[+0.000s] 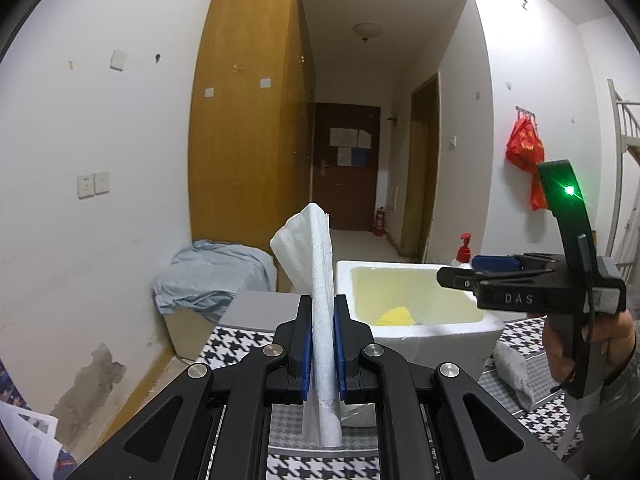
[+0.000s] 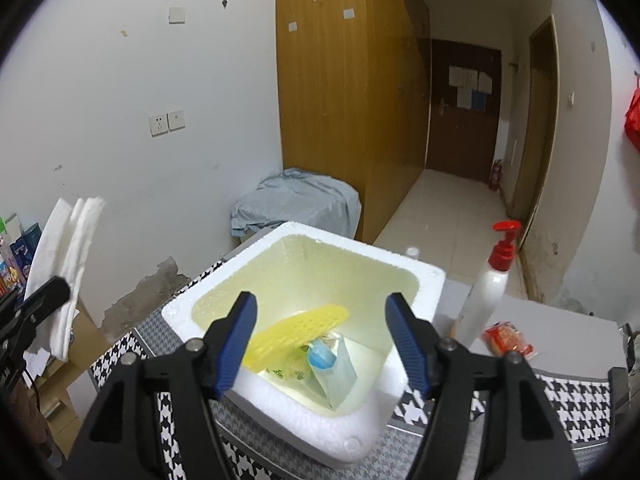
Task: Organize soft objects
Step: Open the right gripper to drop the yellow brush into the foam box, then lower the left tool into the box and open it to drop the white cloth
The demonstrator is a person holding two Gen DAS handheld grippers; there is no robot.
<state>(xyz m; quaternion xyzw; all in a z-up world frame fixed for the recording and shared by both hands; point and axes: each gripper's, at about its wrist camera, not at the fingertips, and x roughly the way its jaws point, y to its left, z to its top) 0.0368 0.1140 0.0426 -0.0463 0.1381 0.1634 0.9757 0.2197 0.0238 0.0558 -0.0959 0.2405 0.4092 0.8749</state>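
**White cloth held beside the foam box**

White folded cloth (image 1: 320, 304) stands upright, pinched between the blue pads of my left gripper (image 1: 321, 344), up in the air left of the foam box (image 2: 200, 304). My right gripper (image 2: 324, 344) hangs spread wide above the box, holding nothing. Inside lie a yellow mesh pad (image 2: 296, 328) and what looks like a blue mask (image 2: 322, 356).

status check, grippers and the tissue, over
Left gripper shut on folded white tissue, held upright. Right gripper open, empty, above foam box. Nothing blocking the box opening.
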